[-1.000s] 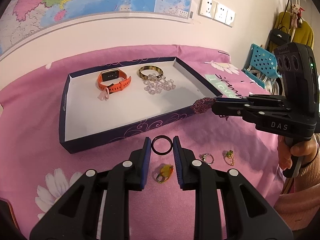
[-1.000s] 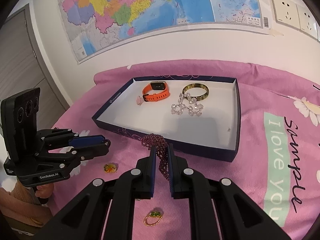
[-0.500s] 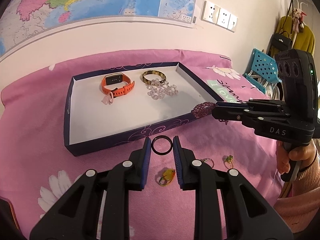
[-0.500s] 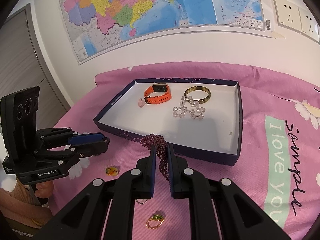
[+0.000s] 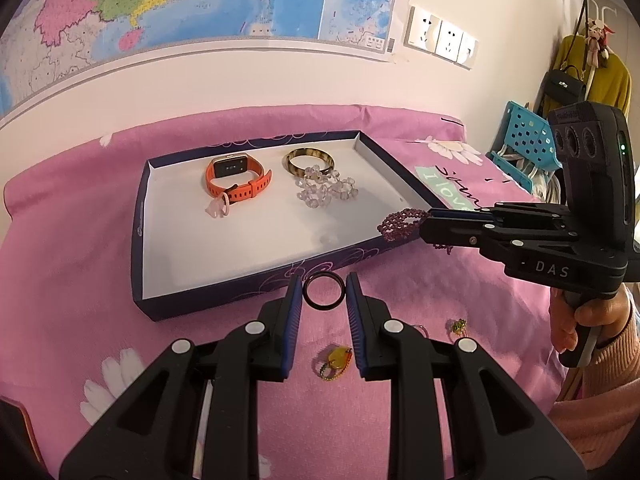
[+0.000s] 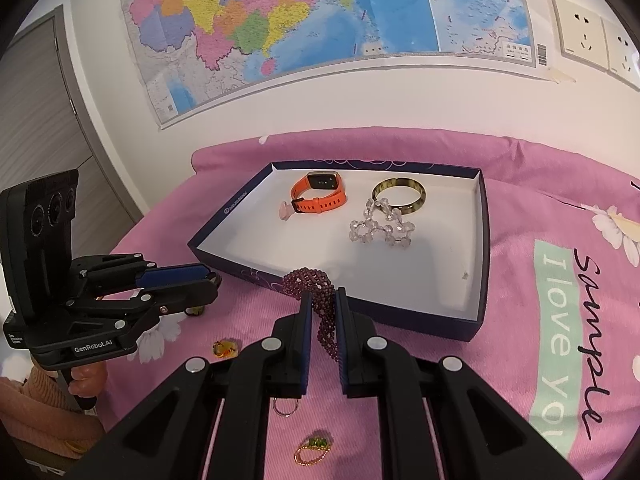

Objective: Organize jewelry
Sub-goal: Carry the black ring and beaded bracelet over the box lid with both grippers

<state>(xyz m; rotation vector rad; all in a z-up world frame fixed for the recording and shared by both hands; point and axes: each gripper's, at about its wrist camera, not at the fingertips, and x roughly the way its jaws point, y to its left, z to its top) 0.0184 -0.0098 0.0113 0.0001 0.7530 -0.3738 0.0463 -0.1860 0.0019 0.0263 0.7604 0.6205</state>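
Note:
My left gripper (image 5: 323, 294) is shut on a thin black ring (image 5: 323, 291), held just above the pink cloth in front of the tray. My right gripper (image 6: 322, 306) is shut on a purple bead bracelet (image 6: 310, 280) that loops over the near wall of the tray (image 6: 404, 316). In the left wrist view the bracelet (image 5: 398, 222) sticks out of the right gripper (image 5: 430, 222) at the tray's (image 5: 224, 304) right corner. Inside the tray lie an orange watch (image 5: 236, 180), a mottled bangle (image 5: 310, 161), a clear bead bracelet (image 5: 326, 192) and a small pink charm (image 5: 216, 209).
Three loose rings lie on the pink cloth in front of the tray: a yellow one (image 5: 336, 360), a silver one (image 6: 285, 406) and a green-stoned one (image 6: 314, 450). My left gripper (image 6: 212, 280) shows at the left of the right wrist view. A blue basket (image 5: 524, 140) stands at far right.

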